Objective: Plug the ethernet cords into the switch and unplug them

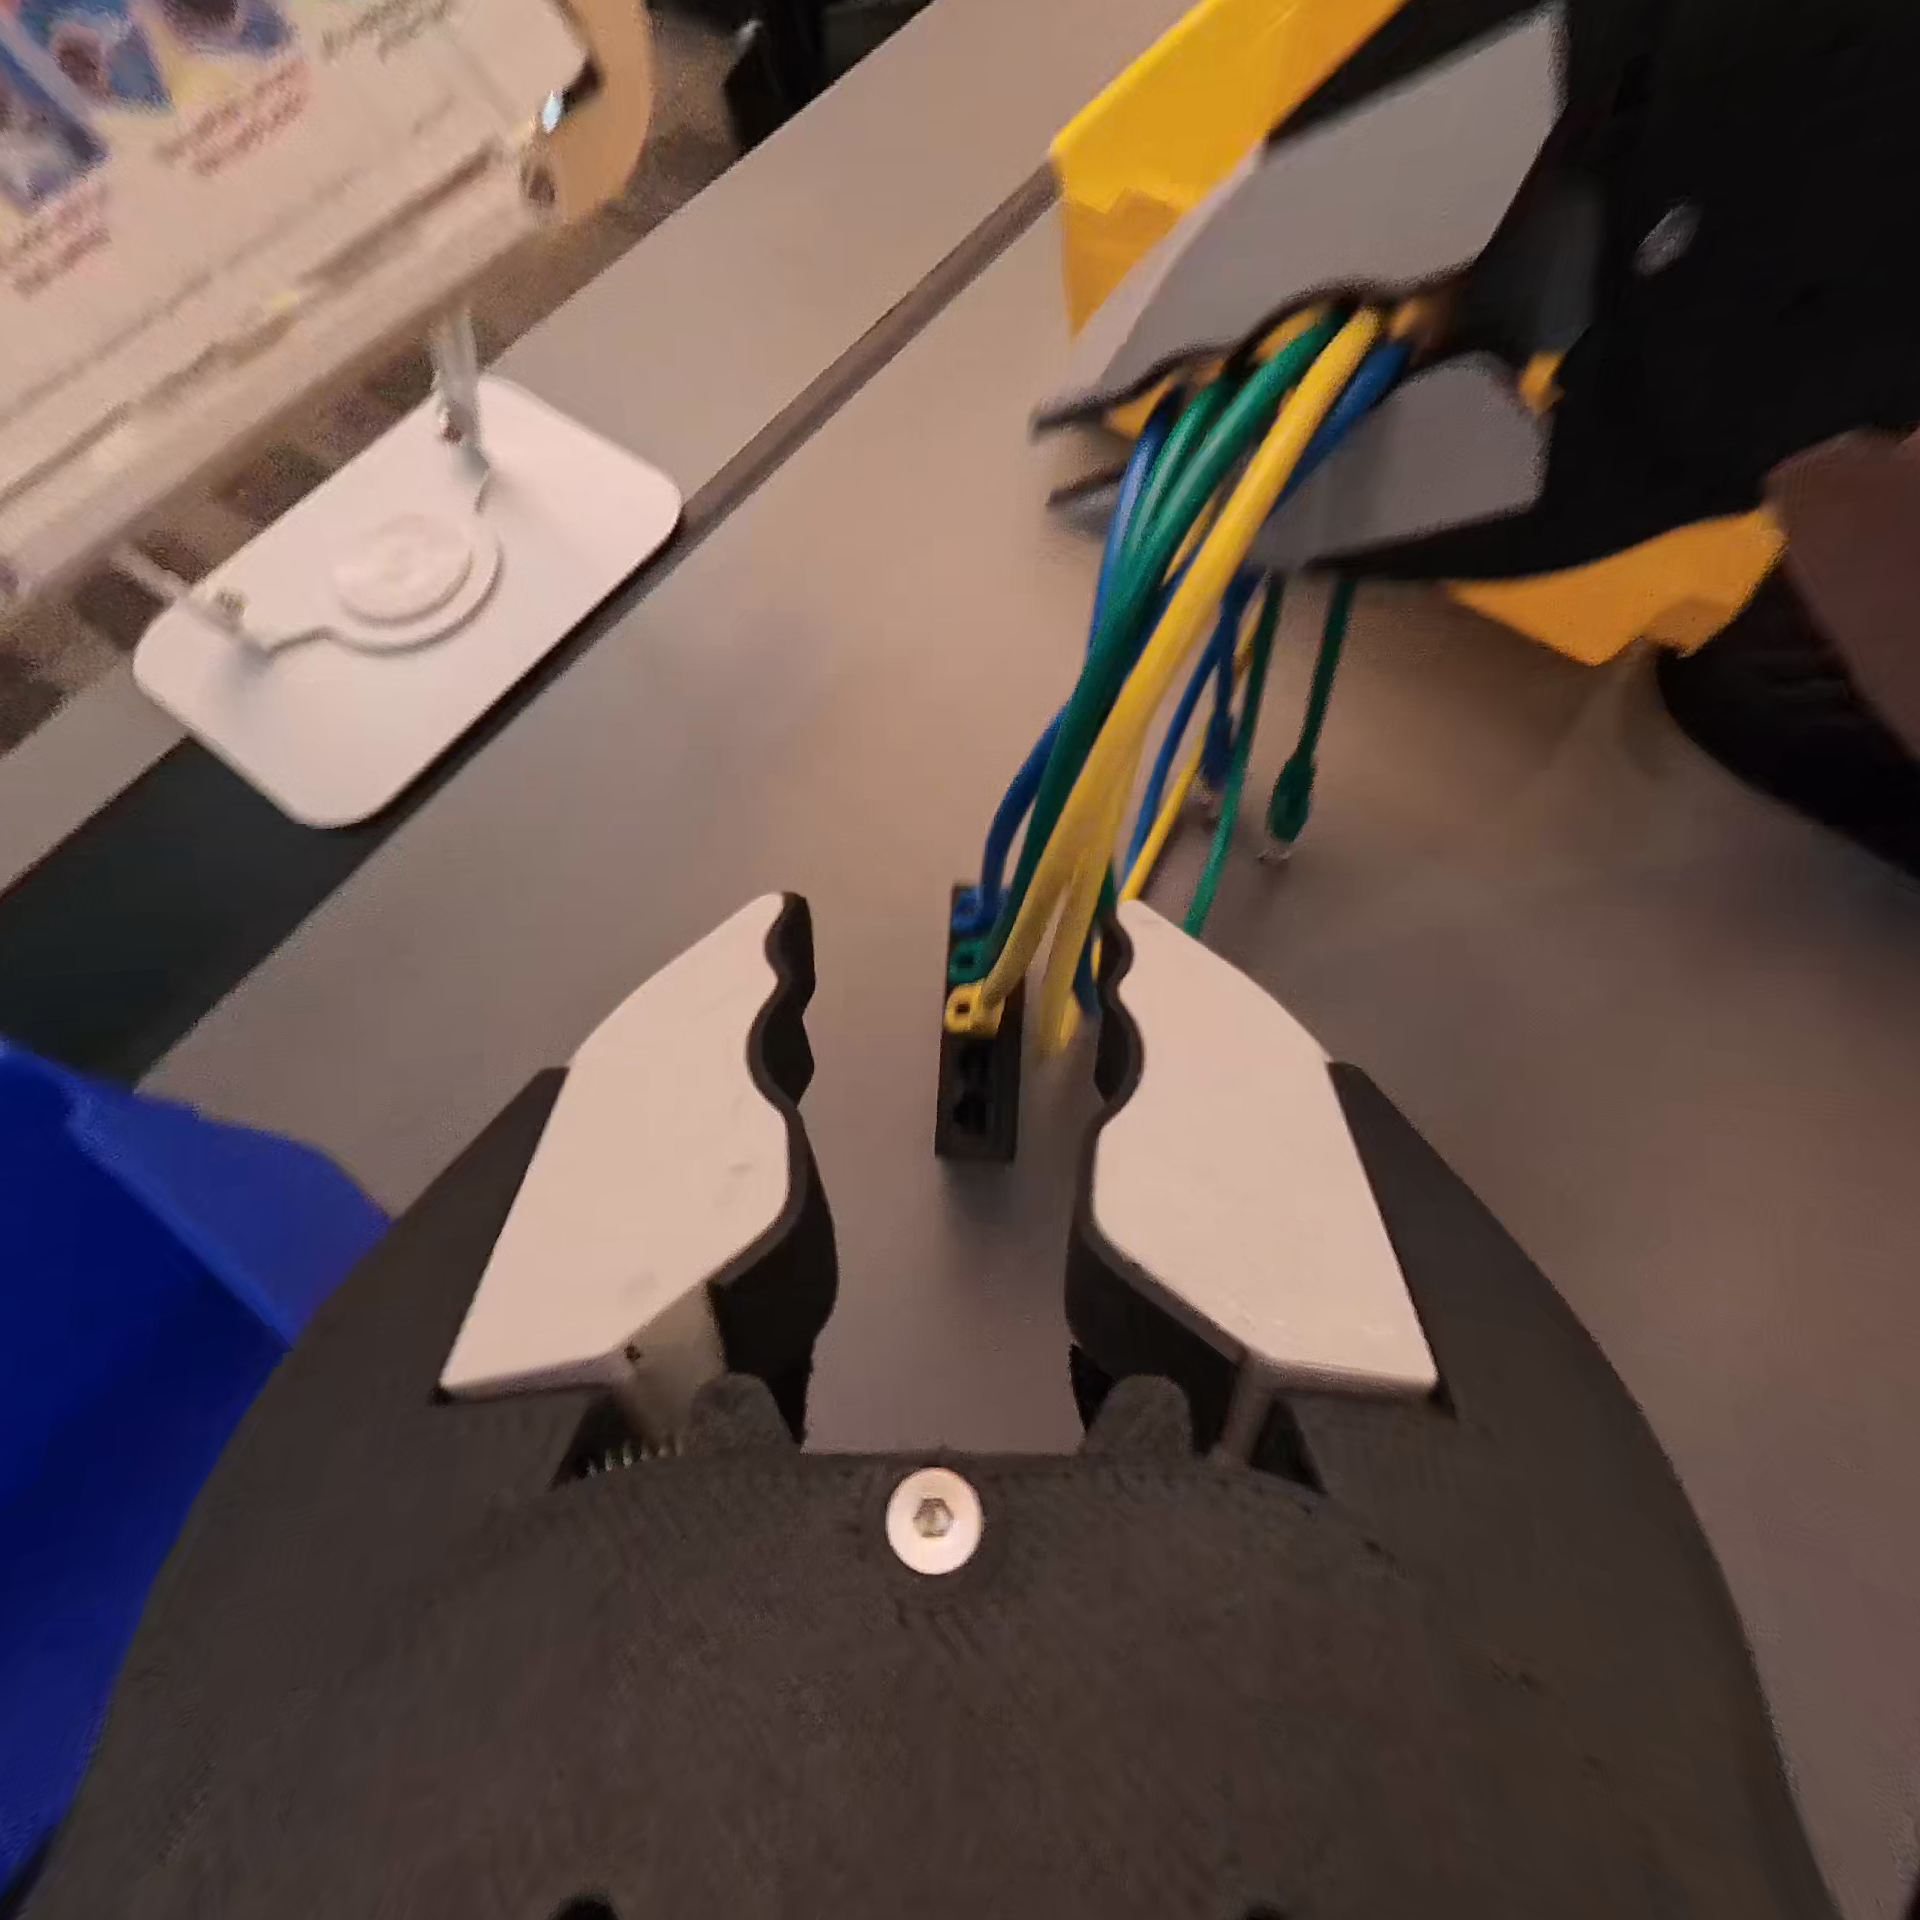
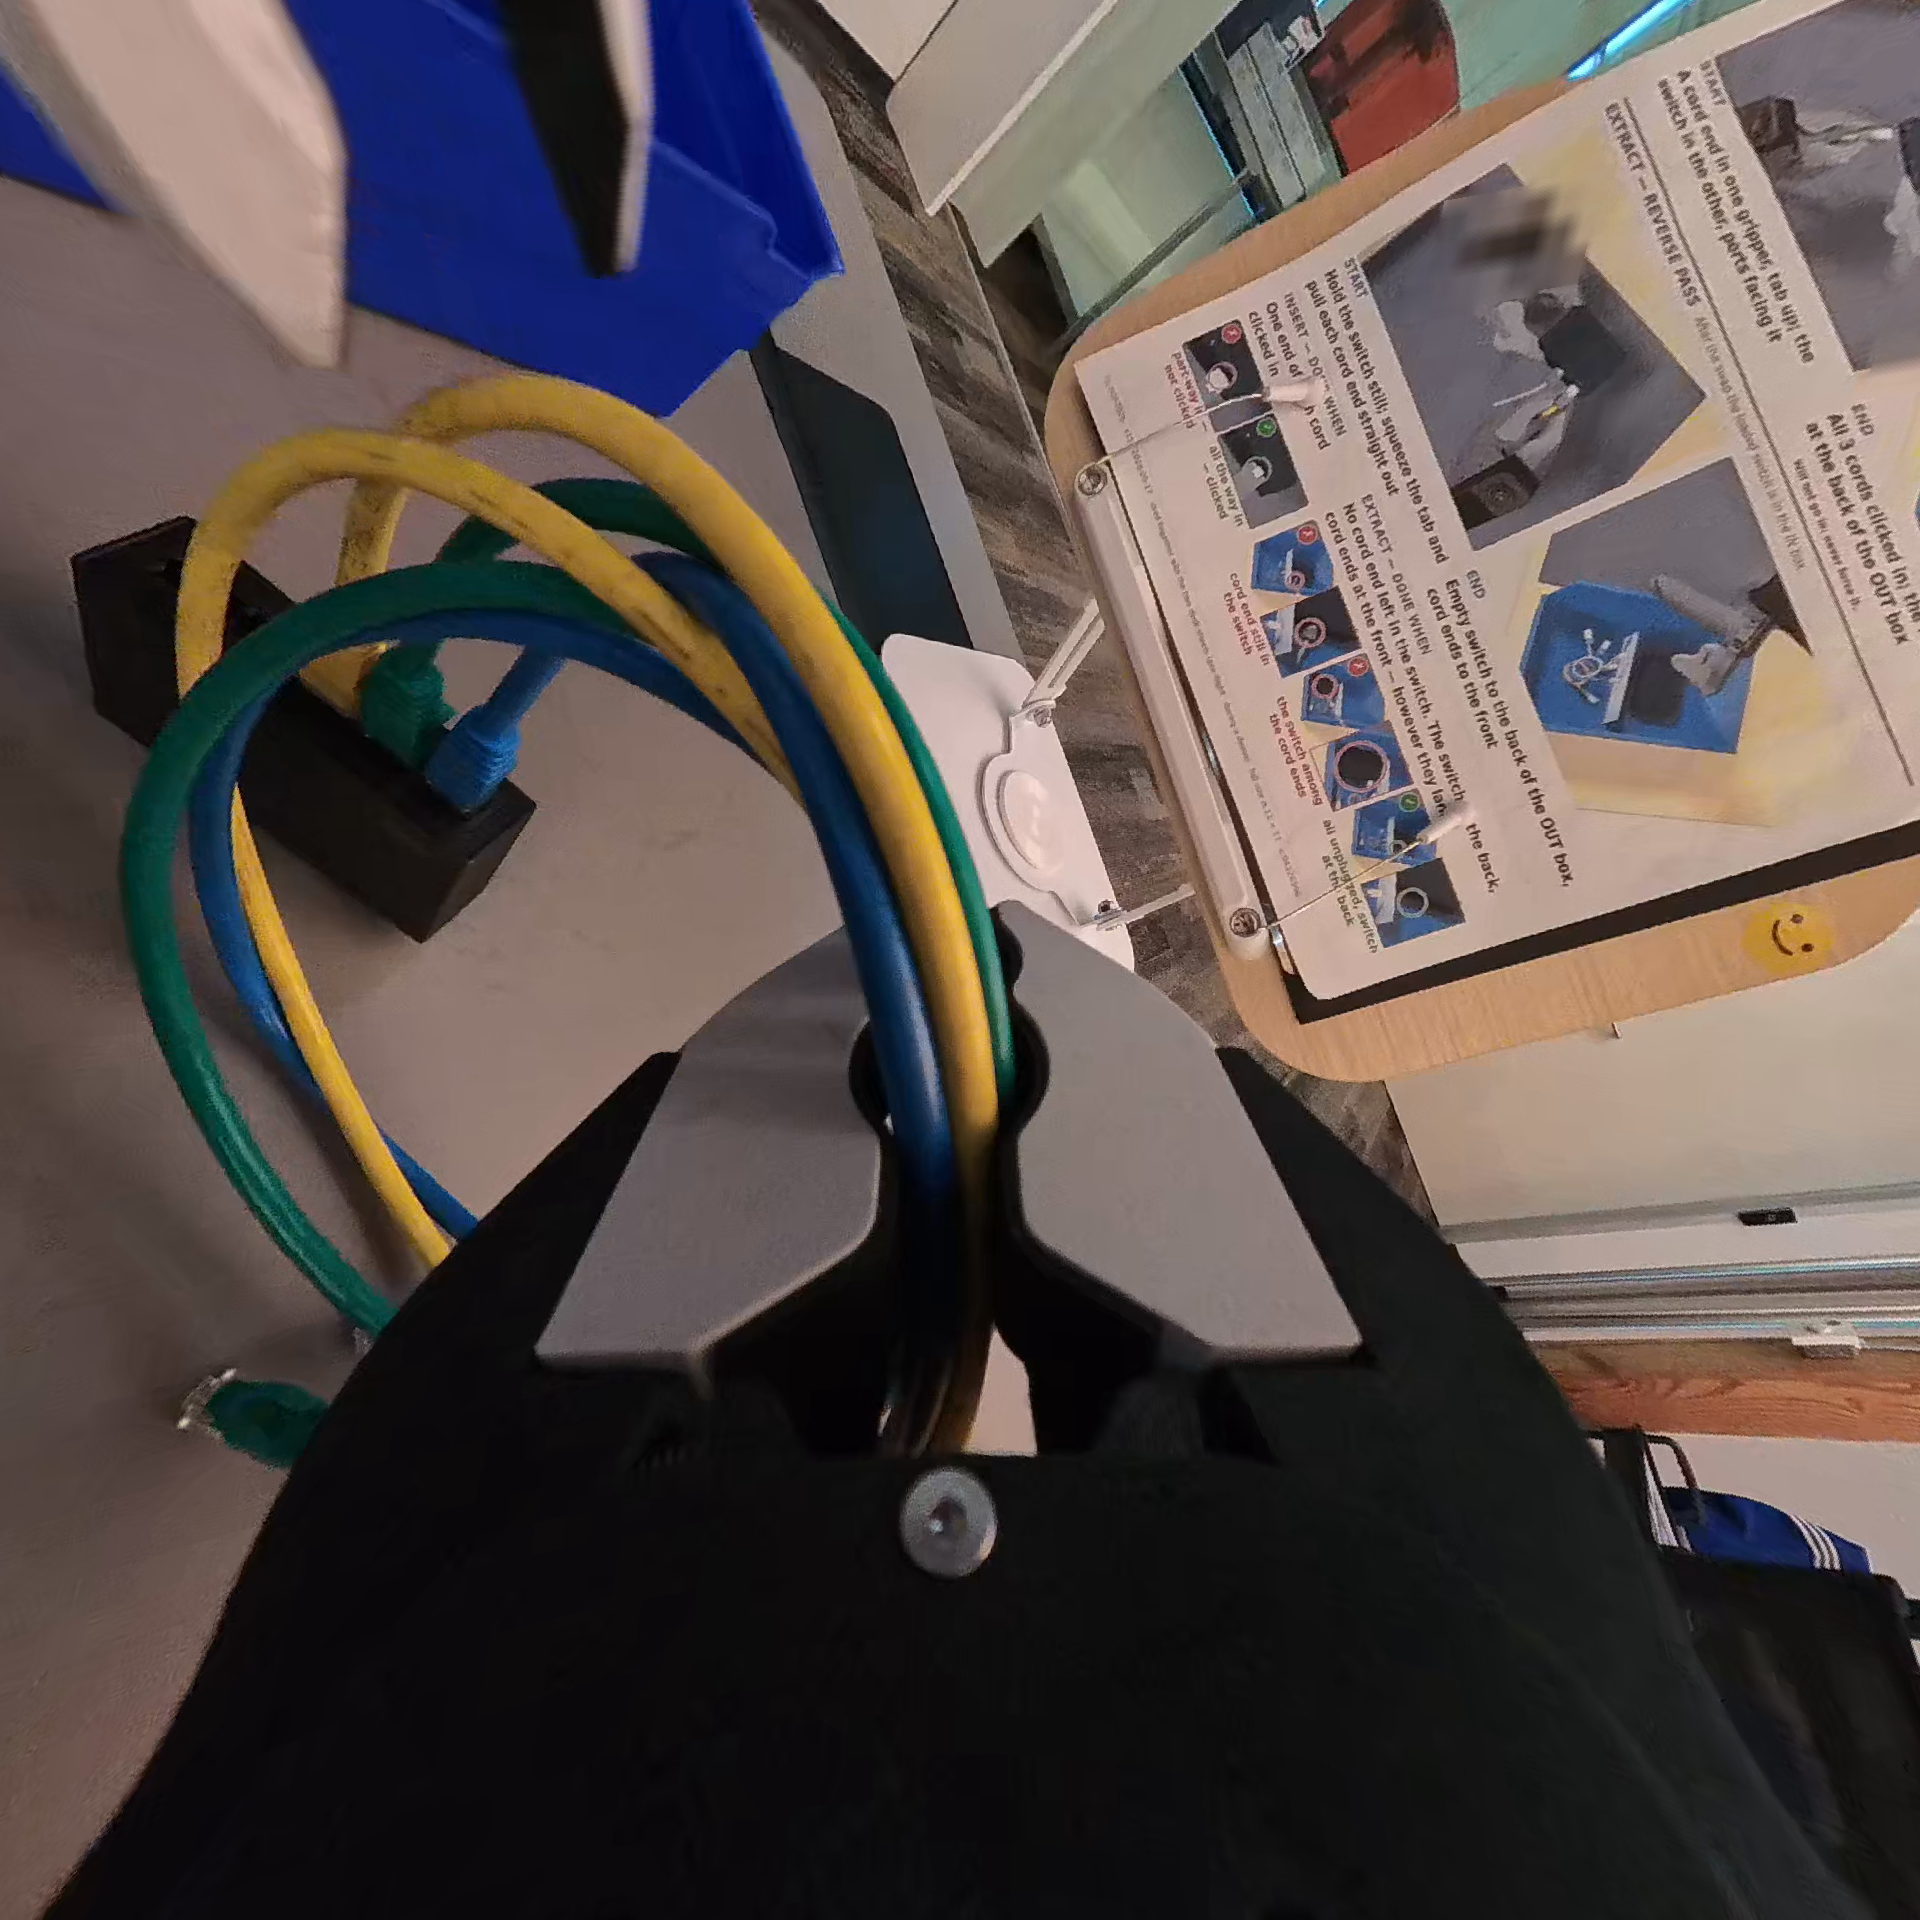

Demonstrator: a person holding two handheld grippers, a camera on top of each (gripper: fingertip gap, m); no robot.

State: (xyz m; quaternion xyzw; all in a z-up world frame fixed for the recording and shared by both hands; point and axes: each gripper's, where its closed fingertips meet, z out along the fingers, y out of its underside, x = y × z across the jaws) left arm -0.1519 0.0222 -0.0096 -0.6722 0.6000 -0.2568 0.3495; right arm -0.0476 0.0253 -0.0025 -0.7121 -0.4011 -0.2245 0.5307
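A small black switch (image 1: 977, 1081) (image 2: 343, 790) lies on the grey table with a yellow cord (image 1: 1174, 644) (image 2: 831, 665), a green cord (image 1: 1153, 540) (image 2: 166, 935) and a blue cord (image 1: 1008, 810) (image 2: 831, 790) plugged into it. My left gripper (image 1: 961, 940) is open, its tips on either side of the switch and just short of it. My right gripper (image 2: 930, 997) is shut on the bundle of three cords and holds their loops up above the table; it shows at the upper right of the left wrist view (image 1: 1299, 343). A loose green plug (image 2: 244, 1413) hangs free.
A blue bin (image 1: 125, 1351) (image 2: 540, 187) stands at the table's left. A white stand base (image 1: 416, 592) (image 2: 1023, 800) holds a wooden board with an instruction sheet (image 2: 1507, 582) beyond the table edge. A yellow part (image 1: 1164, 135) sits behind the right gripper.
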